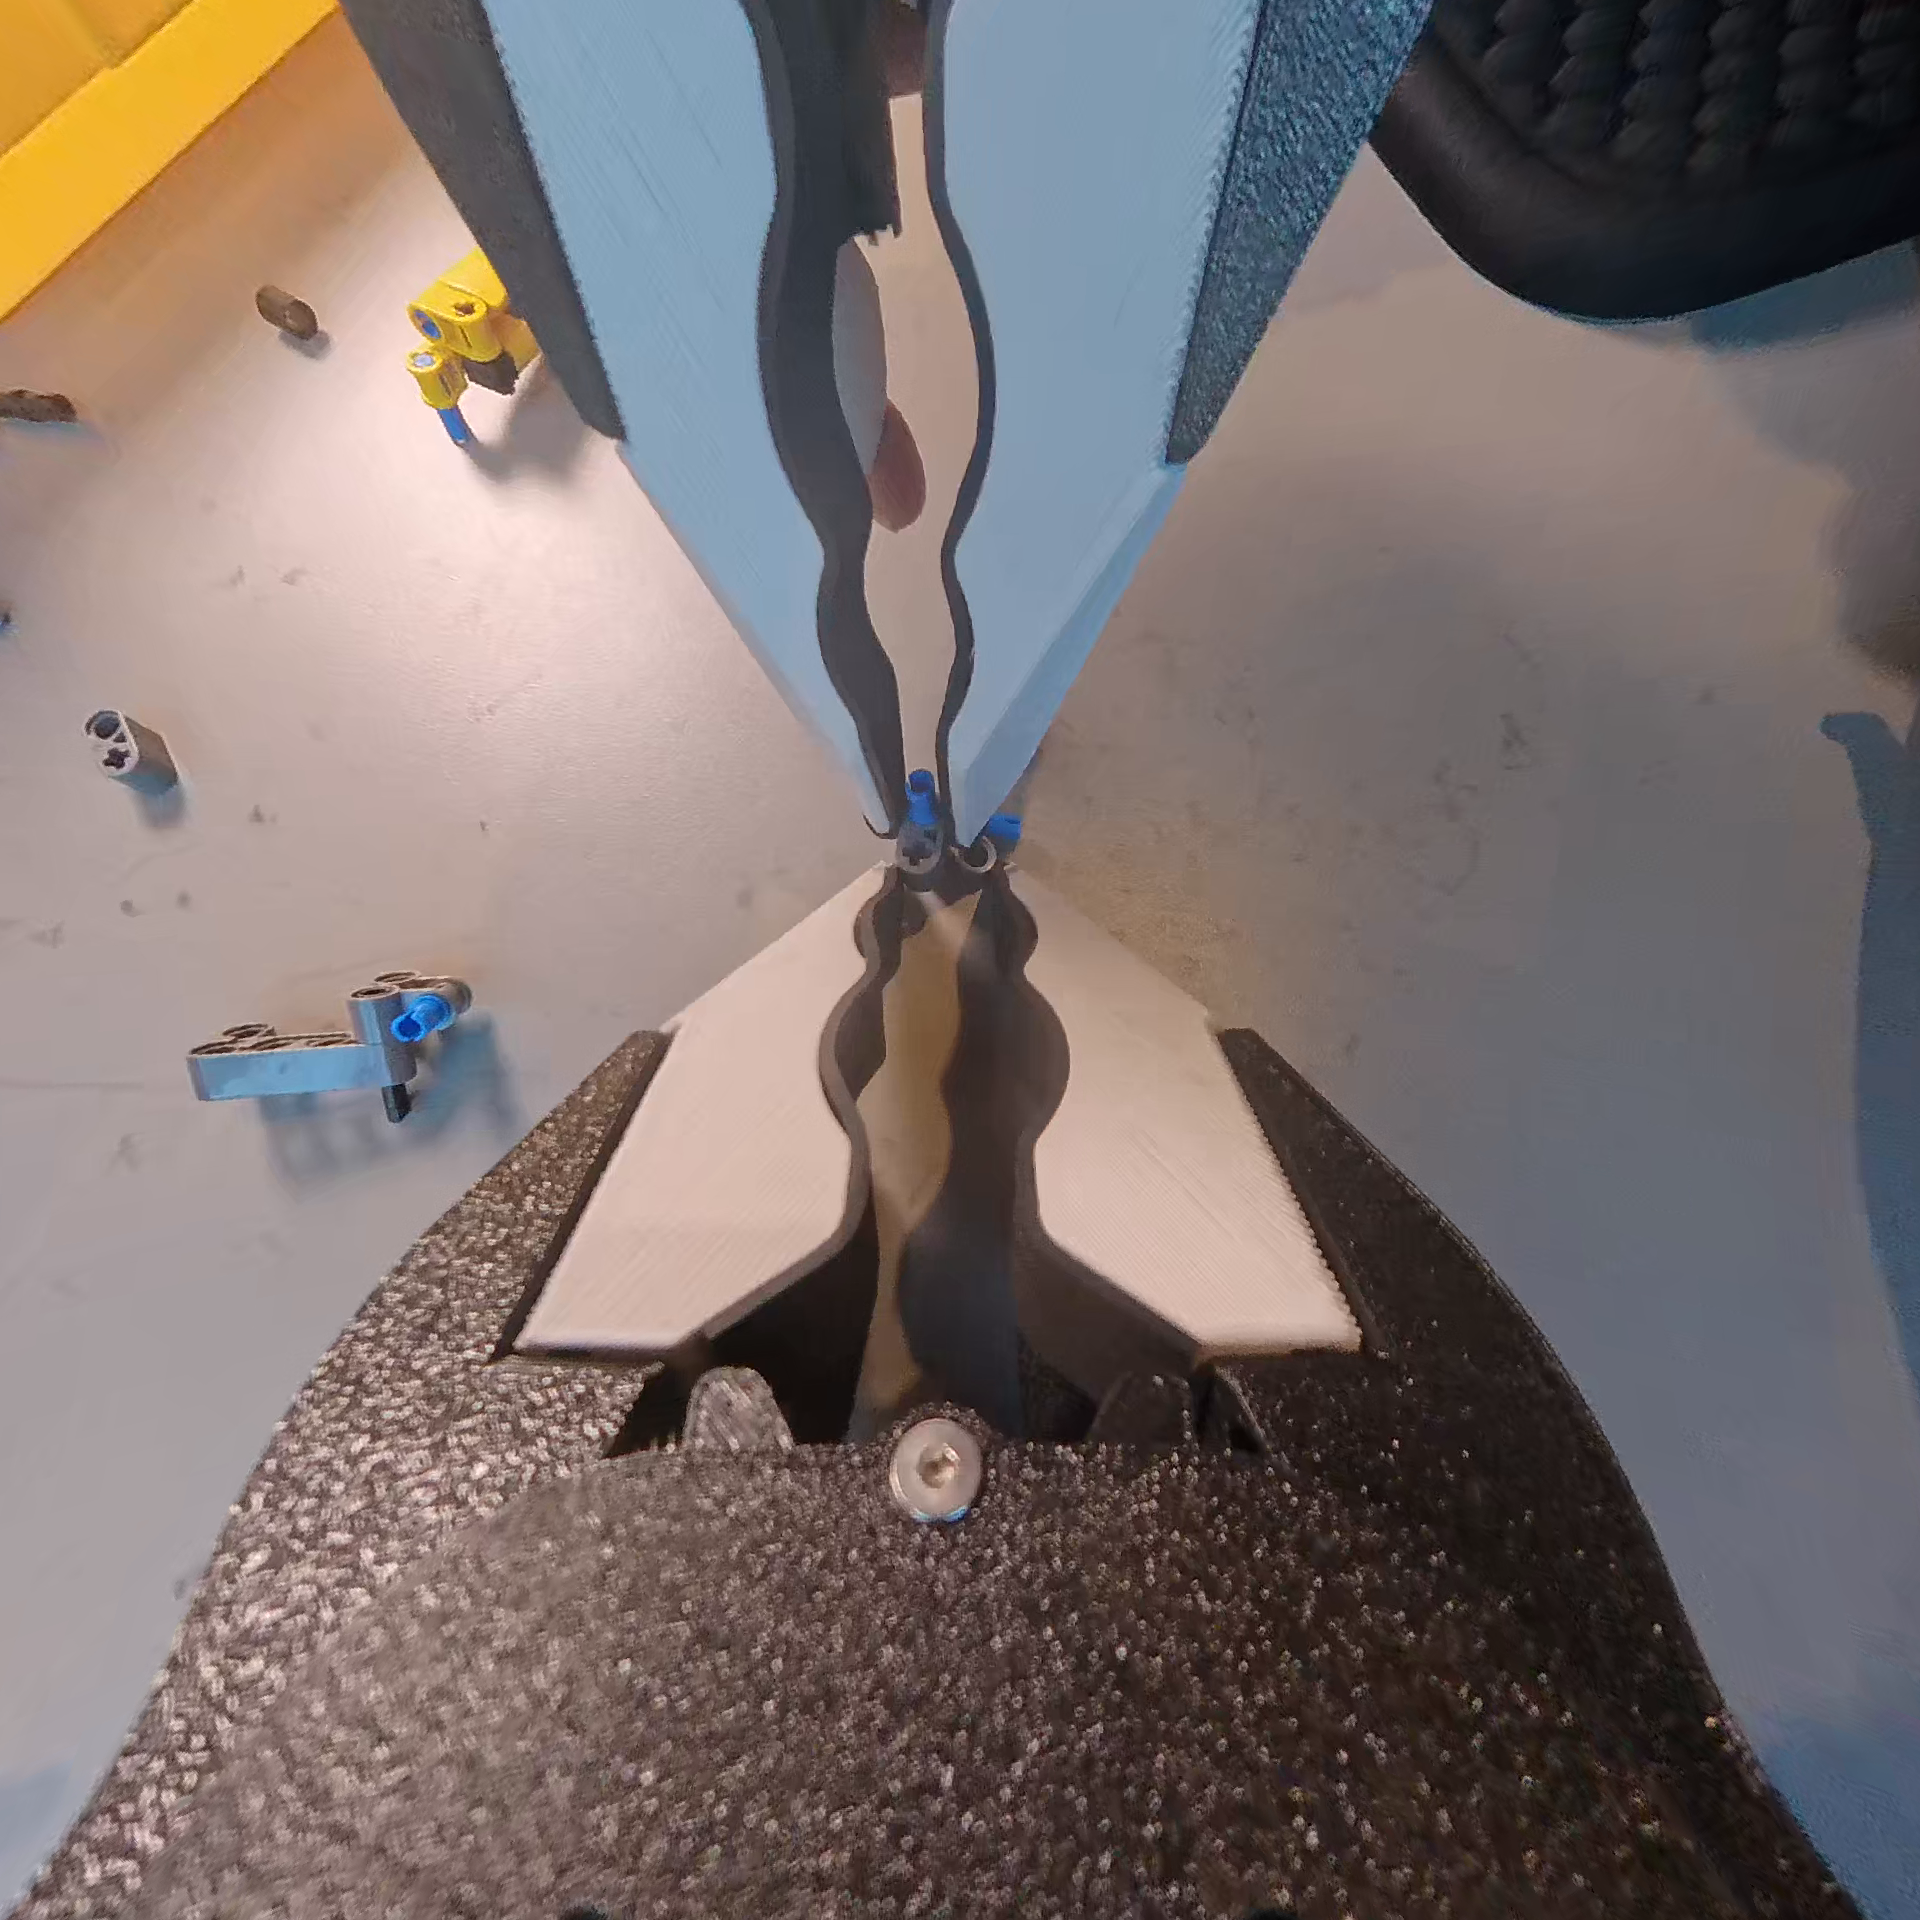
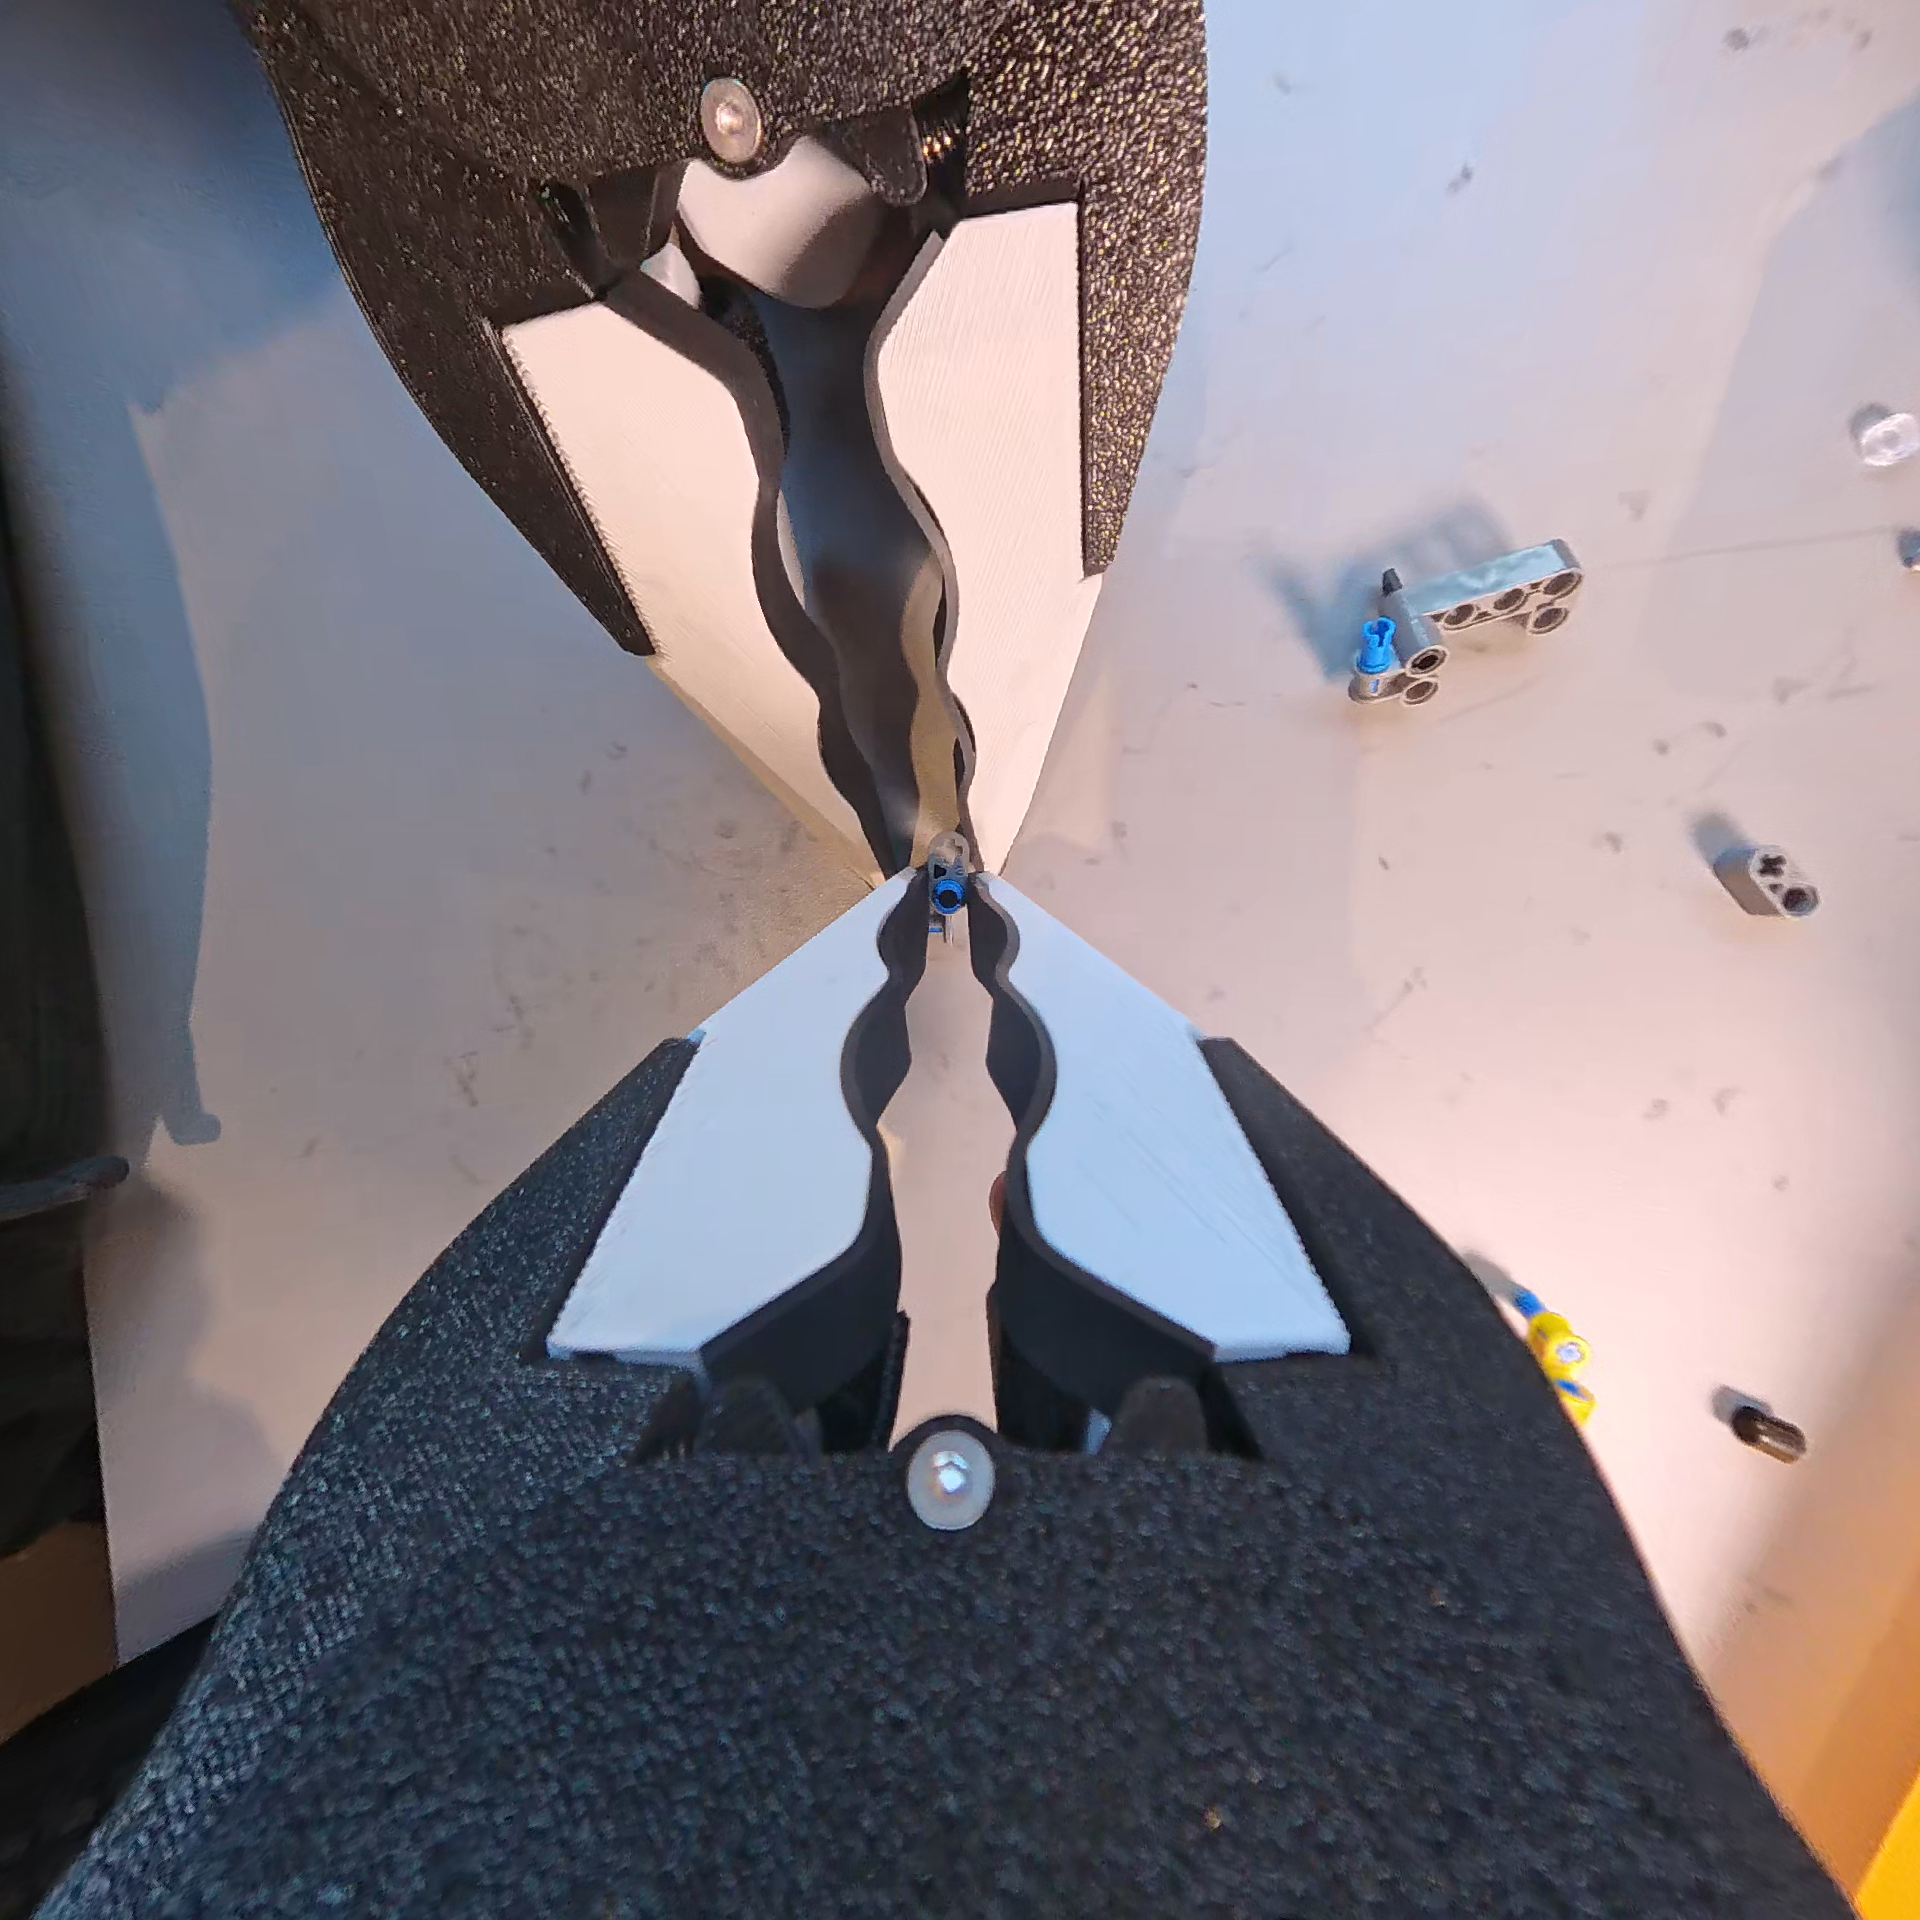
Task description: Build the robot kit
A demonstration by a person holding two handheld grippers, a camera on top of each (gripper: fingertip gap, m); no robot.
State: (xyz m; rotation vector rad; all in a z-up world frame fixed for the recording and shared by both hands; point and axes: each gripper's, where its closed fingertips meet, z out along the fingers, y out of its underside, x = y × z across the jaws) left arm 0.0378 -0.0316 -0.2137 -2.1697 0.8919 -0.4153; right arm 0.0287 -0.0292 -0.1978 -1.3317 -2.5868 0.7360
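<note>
Right, centre of both views: a small grey connector piece w/ a blue pin stuck in it, held up off the table where the two grippers meet tip to tip. Left gripper comes from the bottom of the left wrist view, jaws narrowed to a slim gap, tips pinching the grey connector. Right gripper reaches in from the top of that view, jaws also nearly together, tips clamped on the blue pin. In the right wrist view it's the same knot seen from the other side: right gripper at the bottom w/ the blue pin end-on between its tips, left gripper above it w/ the grey connector. A second blue bit pokes out just beside the right gripper's tip; can't tell what it's attached to.

Further out on the table, left side of the left wrist view: a grey beam assembly w/ its own blue pin, lying flat, well apart from the grippers. Above it a lone small grey connector. Up near the top, a yellow assembly w/ blue pins, partly hidden behind the right gripper's body, and a small black cylinder just left of it. Yellow bin edge in the top-left corner. Black mesh thing top right, prob. a chair.
</note>
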